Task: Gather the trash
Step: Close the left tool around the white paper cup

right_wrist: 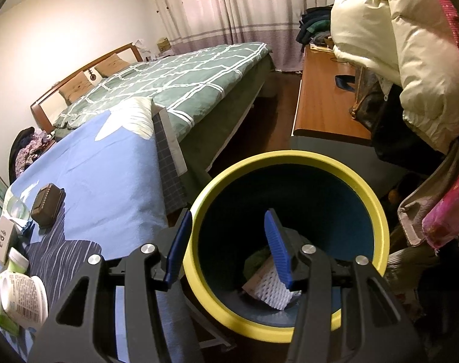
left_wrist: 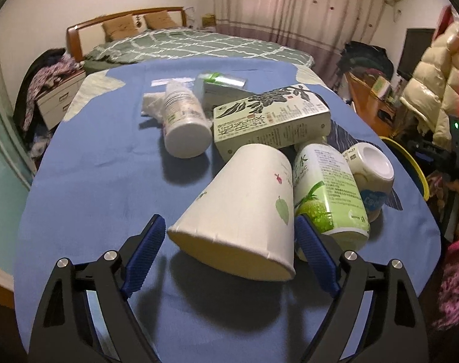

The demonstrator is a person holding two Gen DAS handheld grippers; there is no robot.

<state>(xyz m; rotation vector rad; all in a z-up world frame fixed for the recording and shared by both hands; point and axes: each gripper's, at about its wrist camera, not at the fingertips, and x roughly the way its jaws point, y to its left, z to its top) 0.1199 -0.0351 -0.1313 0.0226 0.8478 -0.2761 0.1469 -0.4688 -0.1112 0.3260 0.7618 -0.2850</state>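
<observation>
Left gripper (left_wrist: 229, 220) spread wide over a blue cloth (left_wrist: 93, 181), with a paper cup (left_wrist: 241, 199) lying on its side right between the fingers. Mouth of the cup towards the wrist, base away beyond the fingertips, so the long axis runs roughly along the fingers and tilts a little off to their right. Right-hand pad just beside the cup wall, perhaps touching; left-hand pad a little apart. No squeeze visible.

Close beyond and to the right of those fingers: a green bottle (left_wrist: 329, 187) against the cup, a small tub (left_wrist: 371, 172), a tea box (left_wrist: 271, 121) and a white bottle (left_wrist: 184, 121) farther ahead.

Right gripper (right_wrist: 228, 211) about half apart, astride the wall of a bin (right_wrist: 290, 157): one finger outside the yellow rim, the other inside. Cannot tell whether the pads press on the wall.

Probably turns on this: cup already inside the left fingers, bin off to their far right, so the left hand is the nearer one for the pick and then needs a carry across.

Only in the left view: the heap of rubbish, and just a sliver of the yellow rim (left_wrist: 417, 169). Only in the right view: the bin's open mouth, with white foam netting (right_wrist: 268, 293) at the bottom.
</observation>
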